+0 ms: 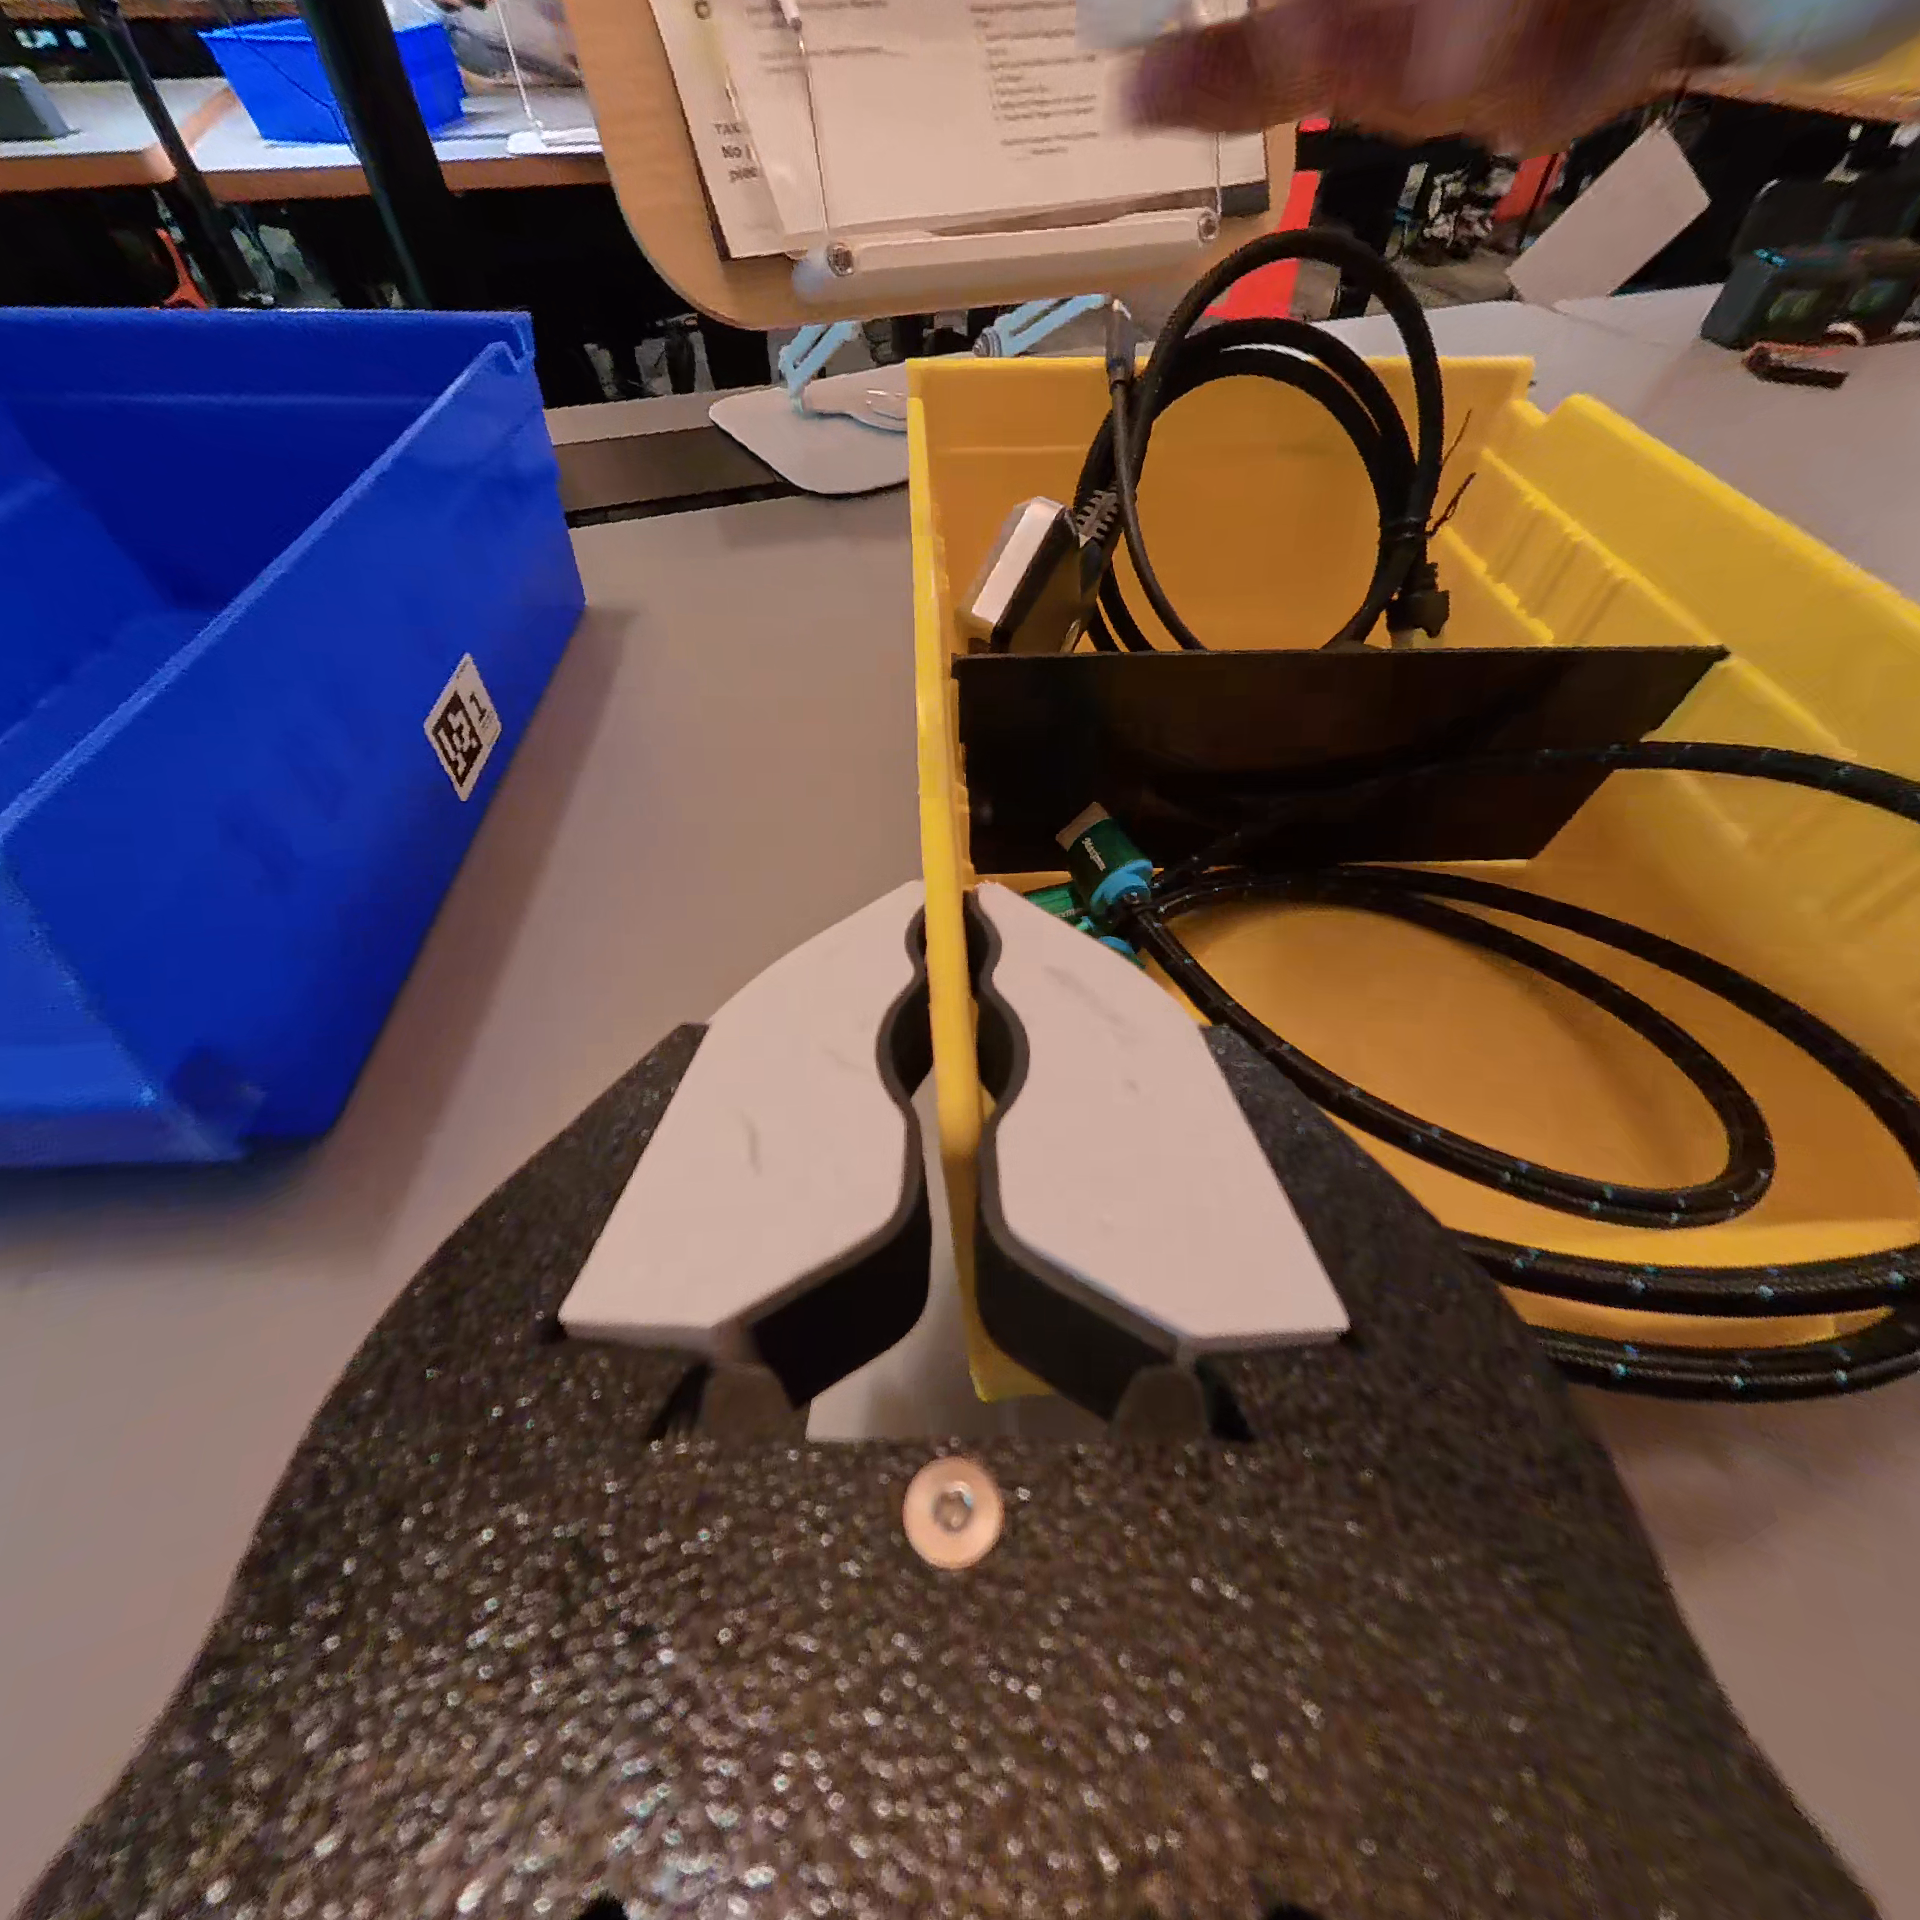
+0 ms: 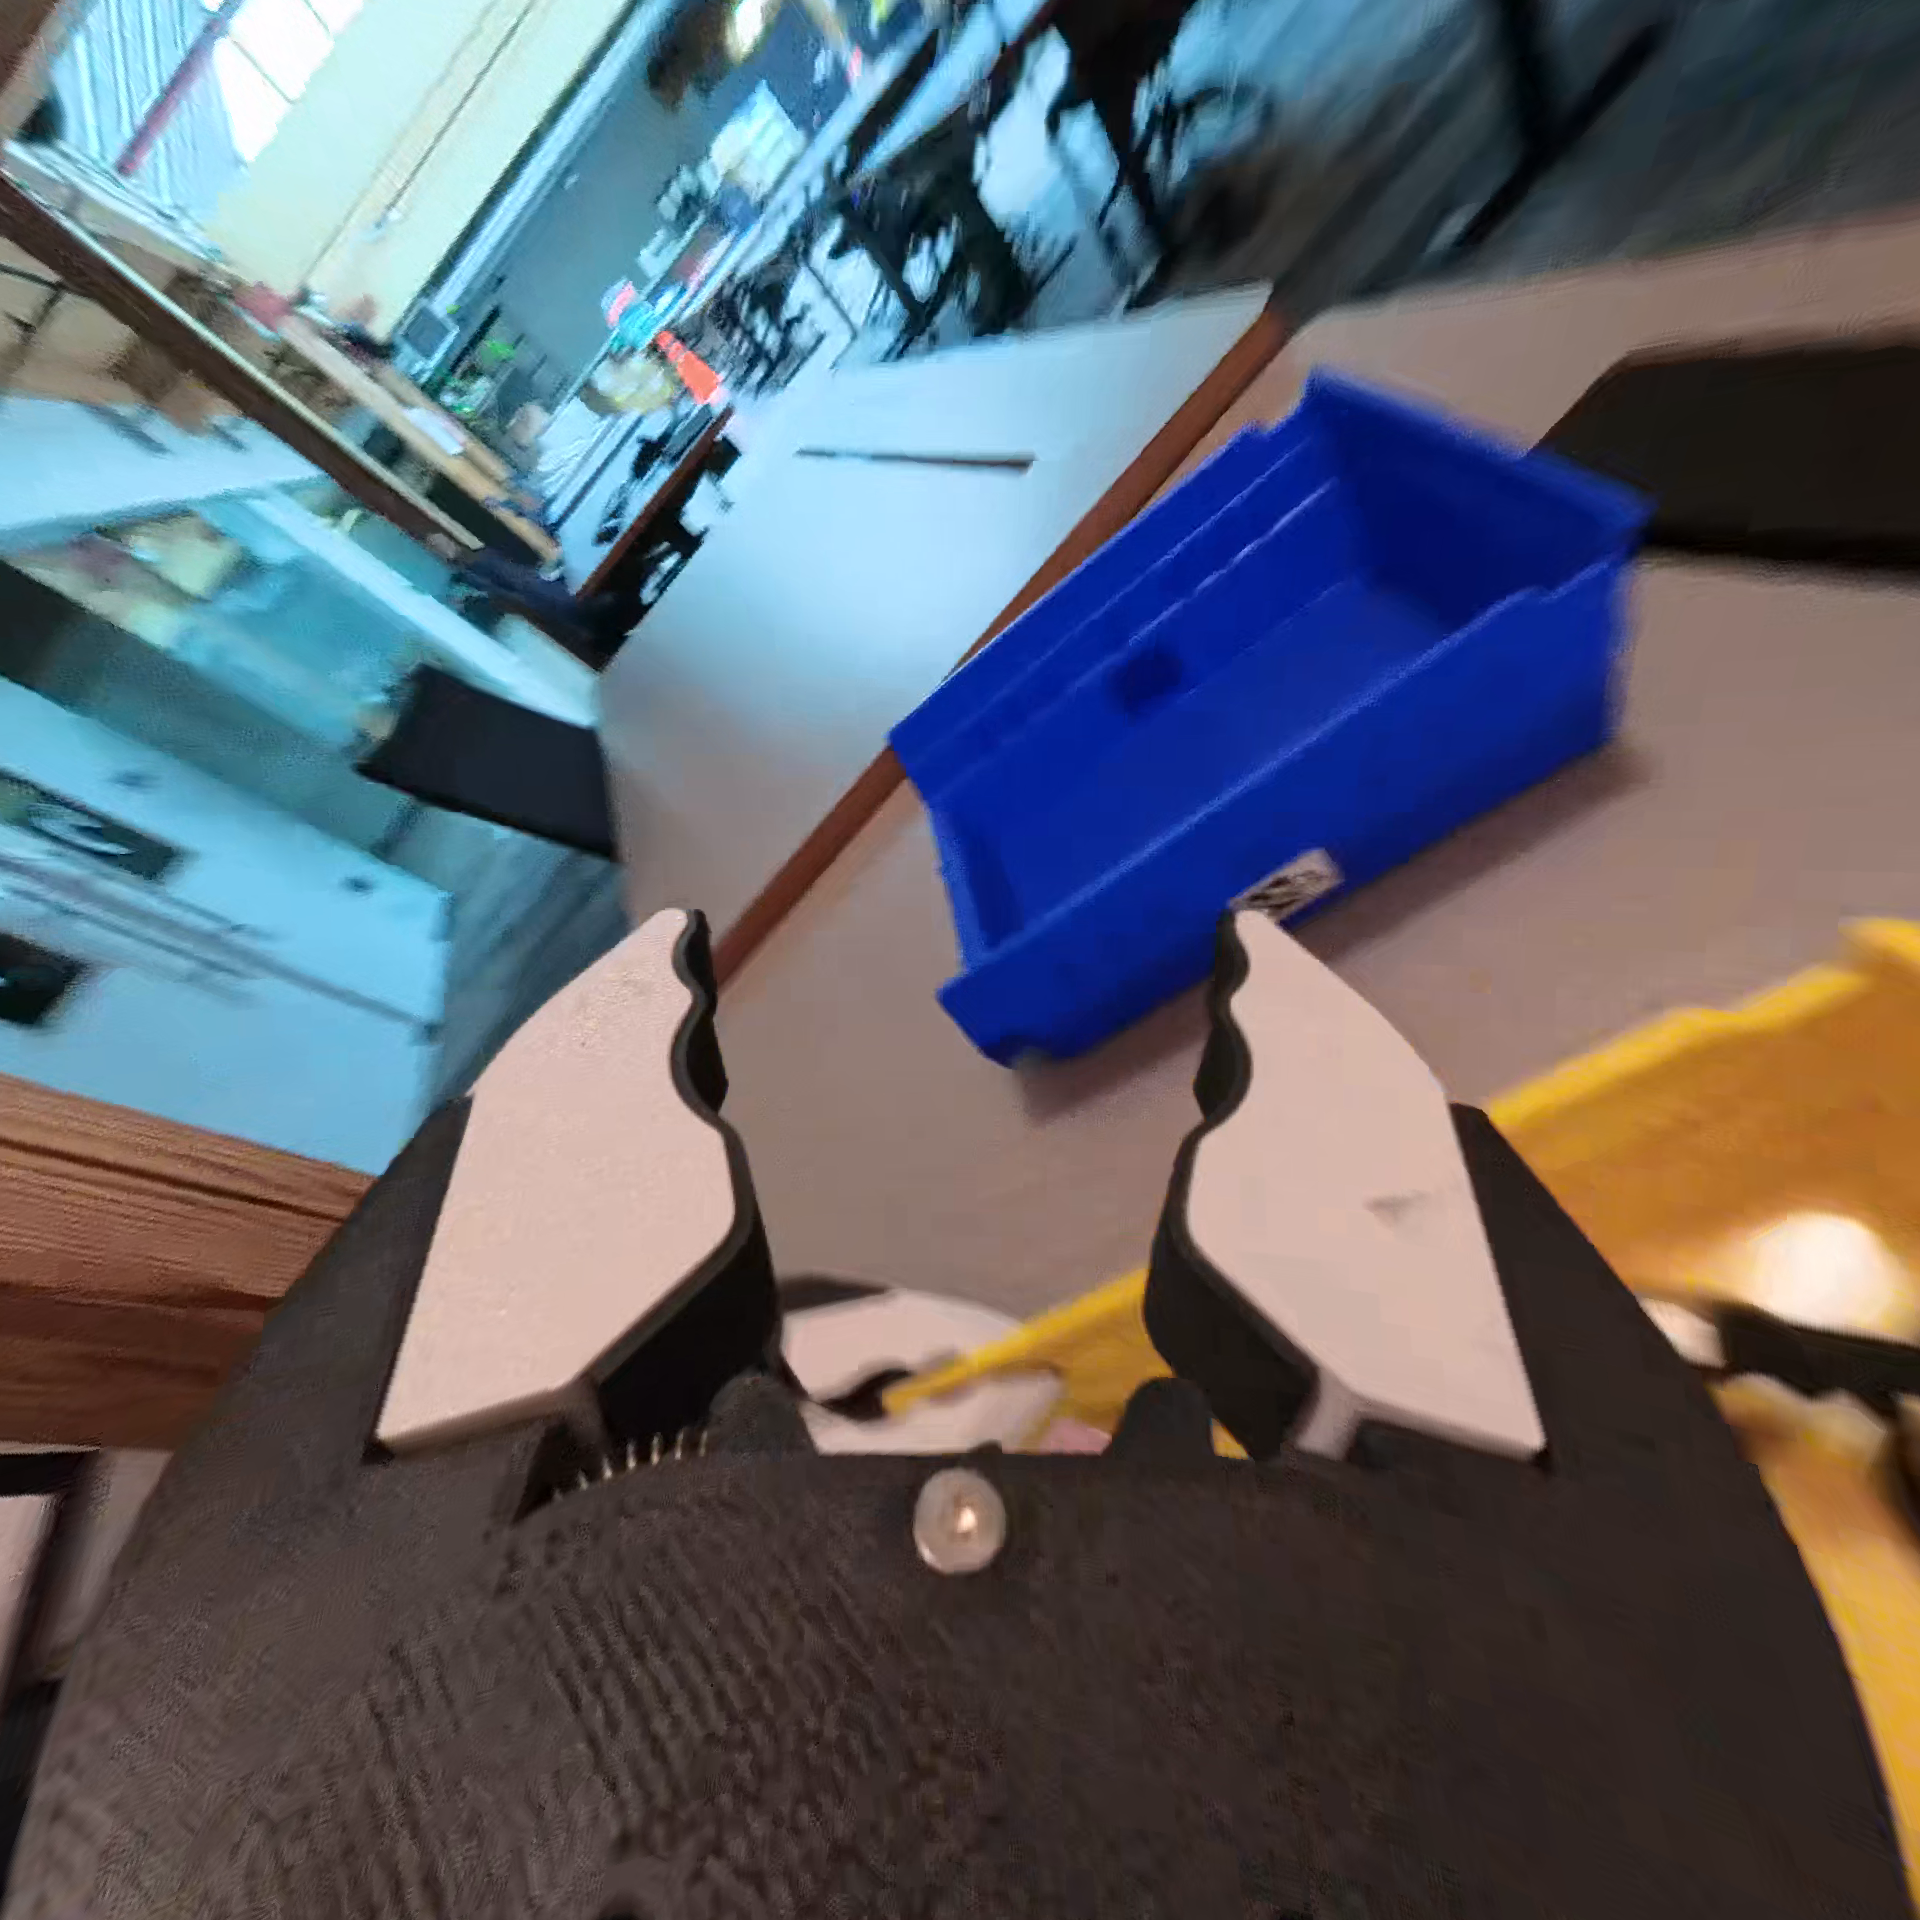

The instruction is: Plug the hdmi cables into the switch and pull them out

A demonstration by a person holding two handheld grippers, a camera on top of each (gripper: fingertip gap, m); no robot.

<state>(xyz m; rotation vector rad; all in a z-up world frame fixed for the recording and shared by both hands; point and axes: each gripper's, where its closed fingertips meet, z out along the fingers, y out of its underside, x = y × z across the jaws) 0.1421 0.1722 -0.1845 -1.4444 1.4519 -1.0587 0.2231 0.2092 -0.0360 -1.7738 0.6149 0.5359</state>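
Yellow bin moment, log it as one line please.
left gripper: shut on yellow bin wall | right gripper: open, empty, aloft | HDMI cables: in bin

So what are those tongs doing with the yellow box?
A person is working with two hand-held tongs. The left tongs are closed on the side wall of the yellow bin, pinching it. Inside the bin lie coiled black cables, one with a green plug, and a black divider splits it into two parts. The right tongs are open and empty, held up in the air facing the empty blue bin. Nothing looks plugged in yet.
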